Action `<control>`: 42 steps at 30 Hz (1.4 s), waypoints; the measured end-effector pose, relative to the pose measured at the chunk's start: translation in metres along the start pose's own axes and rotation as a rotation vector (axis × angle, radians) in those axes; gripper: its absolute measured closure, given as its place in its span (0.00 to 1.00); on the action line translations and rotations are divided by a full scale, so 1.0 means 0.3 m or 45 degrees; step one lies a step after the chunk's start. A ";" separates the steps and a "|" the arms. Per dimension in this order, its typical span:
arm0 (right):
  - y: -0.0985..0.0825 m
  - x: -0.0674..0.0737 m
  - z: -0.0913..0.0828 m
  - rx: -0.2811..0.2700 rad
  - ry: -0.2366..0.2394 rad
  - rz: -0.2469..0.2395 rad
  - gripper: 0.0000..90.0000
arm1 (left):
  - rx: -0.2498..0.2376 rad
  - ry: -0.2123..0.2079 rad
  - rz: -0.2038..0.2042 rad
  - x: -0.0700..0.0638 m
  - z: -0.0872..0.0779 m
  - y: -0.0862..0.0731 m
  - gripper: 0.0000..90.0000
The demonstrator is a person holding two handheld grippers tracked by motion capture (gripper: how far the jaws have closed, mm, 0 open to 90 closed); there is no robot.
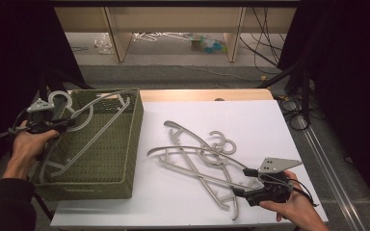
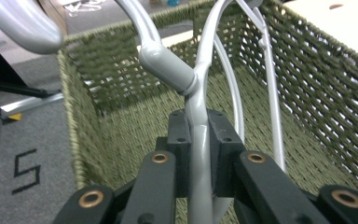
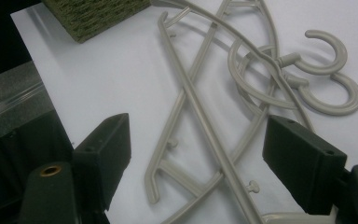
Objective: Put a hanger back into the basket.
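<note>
Between the right gripper's (image 3: 196, 154) wide-apart black jaws lie tangled pale grey plastic hangers (image 3: 223, 116) on the white tabletop (image 3: 98, 74), beyond them a green woven basket corner (image 3: 93, 14).

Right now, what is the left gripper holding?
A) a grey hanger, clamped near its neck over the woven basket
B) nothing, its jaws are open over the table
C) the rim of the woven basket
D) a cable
A: the left gripper has its jaws closed on the grey hanger just below the hook, above the woven basket.
</note>
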State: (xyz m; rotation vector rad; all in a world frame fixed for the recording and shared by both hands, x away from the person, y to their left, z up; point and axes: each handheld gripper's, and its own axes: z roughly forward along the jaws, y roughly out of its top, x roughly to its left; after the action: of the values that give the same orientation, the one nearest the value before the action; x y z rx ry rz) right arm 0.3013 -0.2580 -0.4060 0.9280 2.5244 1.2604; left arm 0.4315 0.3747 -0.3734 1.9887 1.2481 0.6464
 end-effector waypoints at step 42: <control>-0.042 -0.063 0.034 -0.071 -0.100 0.061 0.27 | -0.357 -0.206 -0.084 -0.519 -0.224 -0.081 0.31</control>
State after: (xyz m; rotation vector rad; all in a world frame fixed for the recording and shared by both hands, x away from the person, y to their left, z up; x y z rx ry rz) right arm 0.3148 -0.2683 -0.4244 1.0103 2.4087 1.2748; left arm 0.3054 0.2599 -0.3571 1.7253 1.0589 0.5809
